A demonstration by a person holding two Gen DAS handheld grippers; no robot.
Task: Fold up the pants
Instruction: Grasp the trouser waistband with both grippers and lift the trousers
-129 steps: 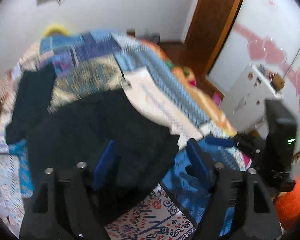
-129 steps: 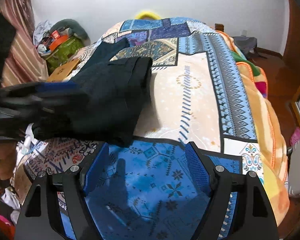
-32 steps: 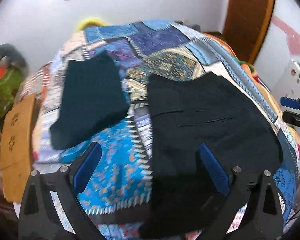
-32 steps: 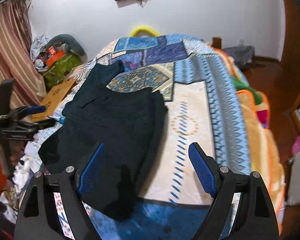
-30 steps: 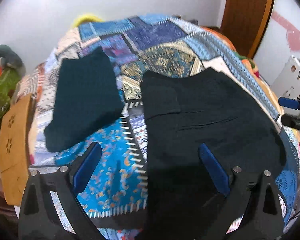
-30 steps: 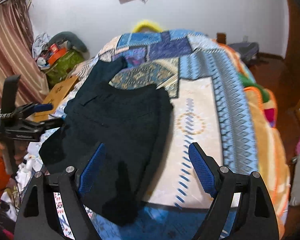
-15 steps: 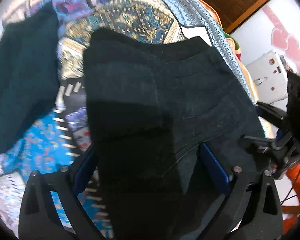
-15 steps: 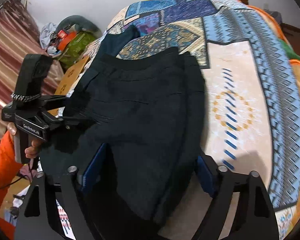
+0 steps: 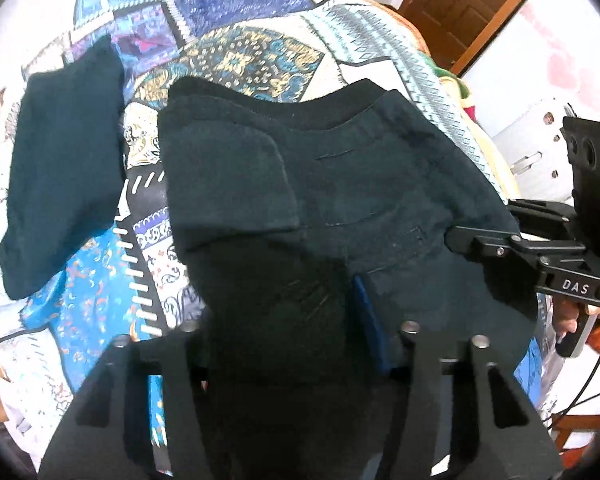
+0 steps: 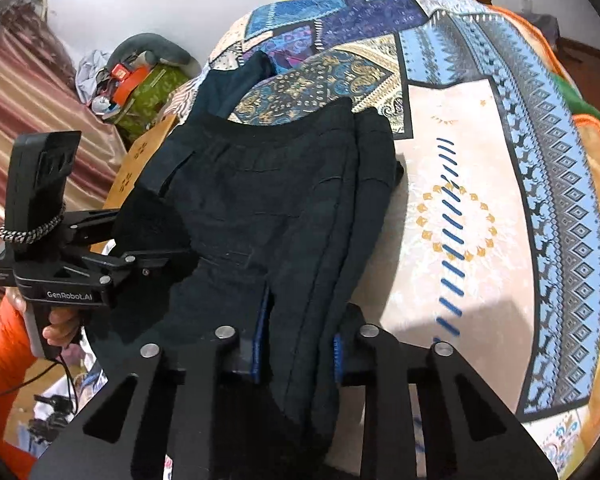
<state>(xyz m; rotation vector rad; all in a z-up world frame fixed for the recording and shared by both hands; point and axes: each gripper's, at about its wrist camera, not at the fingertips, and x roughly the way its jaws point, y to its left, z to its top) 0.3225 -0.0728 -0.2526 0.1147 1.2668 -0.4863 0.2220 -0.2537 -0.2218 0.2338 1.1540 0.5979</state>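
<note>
Black pants (image 9: 340, 184) lie folded on the patchwork bedcover (image 9: 260, 52), waistband at the far side. My left gripper (image 9: 284, 320) stands over their near left corner. Its jaws are closing, bunched fabric fills the gap, and one blue pad (image 9: 366, 320) presses on it; the other pad is hidden. In the right wrist view the pants (image 10: 268, 200) run toward me, and my right gripper (image 10: 300, 344) has its jaws closing on the near right edge, both pads against the folded layers. Each view shows the other gripper (image 10: 140, 256) (image 9: 480, 240) clamped at its corner.
A second dark folded garment (image 9: 60, 168) lies at the bed's far left. A cardboard box (image 10: 140, 160) and a heap of things (image 10: 140, 76) stand left of the bed. A white appliance (image 9: 540, 152) and a brown door (image 9: 472, 8) are on the right. An orange sleeve (image 10: 0, 360) is at the left.
Both grippers came down onto the near edge of the pants, and their wide jaws narrowed around the fabric. The left view tilted downward, closer to the cloth.
</note>
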